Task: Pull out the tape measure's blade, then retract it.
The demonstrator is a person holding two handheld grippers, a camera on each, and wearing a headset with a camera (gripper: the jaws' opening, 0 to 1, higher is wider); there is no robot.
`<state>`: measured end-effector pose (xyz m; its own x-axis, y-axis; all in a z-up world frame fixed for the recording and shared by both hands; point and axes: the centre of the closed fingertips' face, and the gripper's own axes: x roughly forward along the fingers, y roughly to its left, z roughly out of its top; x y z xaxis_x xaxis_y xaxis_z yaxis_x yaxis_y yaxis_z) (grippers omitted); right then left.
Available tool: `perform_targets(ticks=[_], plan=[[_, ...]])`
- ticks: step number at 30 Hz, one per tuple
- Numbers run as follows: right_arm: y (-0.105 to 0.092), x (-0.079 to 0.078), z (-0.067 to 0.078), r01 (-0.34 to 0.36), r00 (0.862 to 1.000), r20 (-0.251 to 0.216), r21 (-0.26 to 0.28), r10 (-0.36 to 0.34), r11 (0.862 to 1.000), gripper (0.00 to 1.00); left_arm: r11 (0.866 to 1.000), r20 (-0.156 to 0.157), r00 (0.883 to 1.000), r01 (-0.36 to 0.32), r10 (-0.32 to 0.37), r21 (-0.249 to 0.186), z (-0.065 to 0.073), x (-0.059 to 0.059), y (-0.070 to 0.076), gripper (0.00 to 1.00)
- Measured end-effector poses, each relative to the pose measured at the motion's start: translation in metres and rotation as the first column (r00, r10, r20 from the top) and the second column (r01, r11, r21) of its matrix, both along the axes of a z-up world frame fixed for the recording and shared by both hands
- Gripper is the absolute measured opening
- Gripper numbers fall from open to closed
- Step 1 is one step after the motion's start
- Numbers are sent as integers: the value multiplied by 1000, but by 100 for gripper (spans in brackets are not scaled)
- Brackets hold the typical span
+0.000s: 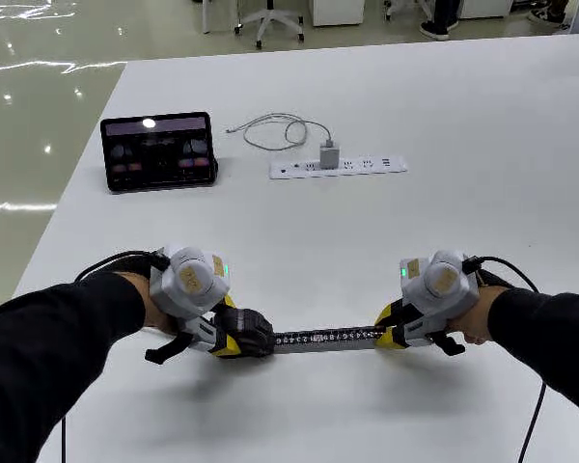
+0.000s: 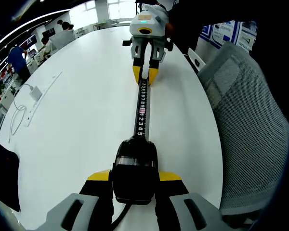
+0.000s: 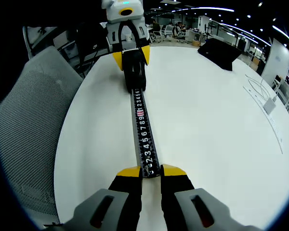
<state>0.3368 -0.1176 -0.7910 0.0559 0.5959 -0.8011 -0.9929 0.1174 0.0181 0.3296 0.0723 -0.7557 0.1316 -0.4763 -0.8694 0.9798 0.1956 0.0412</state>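
A black tape measure case (image 1: 249, 333) sits on the white table (image 1: 367, 241), clamped between the yellow-tipped jaws of my left gripper (image 1: 227, 338). In the left gripper view the case (image 2: 136, 166) fills the gap of that gripper (image 2: 135, 176). Its numbered blade (image 1: 328, 338) runs flat along the table to my right gripper (image 1: 390, 327), which is shut on the blade's end. From the left gripper view the blade (image 2: 142, 108) stretches away to the right gripper (image 2: 145, 75). The right gripper view has the blade (image 3: 143, 132) leading from my right gripper (image 3: 151, 171) to the case (image 3: 133, 72).
A dark tablet (image 1: 158, 150) stands at the back left of the table. A white power strip (image 1: 338, 167) with a charger and coiled cable (image 1: 275, 130) lies at the back middle. A grey mesh chair (image 2: 250, 125) is just off the table's near edge.
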Motion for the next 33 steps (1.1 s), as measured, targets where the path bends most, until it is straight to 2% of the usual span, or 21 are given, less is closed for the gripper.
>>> perform_targets(ticks=[25, 33], plan=[[-42, 1, -1, 28, 1000, 2, -40, -28, 999, 9, 1000, -1, 1000, 0, 0, 5, 1, -1, -1, 29], [-48, 0, -1, 35, 999, 0, -44, -35, 998, 9, 1000, -2, 1000, -1, 1, 5, 0, -1, -1, 29]])
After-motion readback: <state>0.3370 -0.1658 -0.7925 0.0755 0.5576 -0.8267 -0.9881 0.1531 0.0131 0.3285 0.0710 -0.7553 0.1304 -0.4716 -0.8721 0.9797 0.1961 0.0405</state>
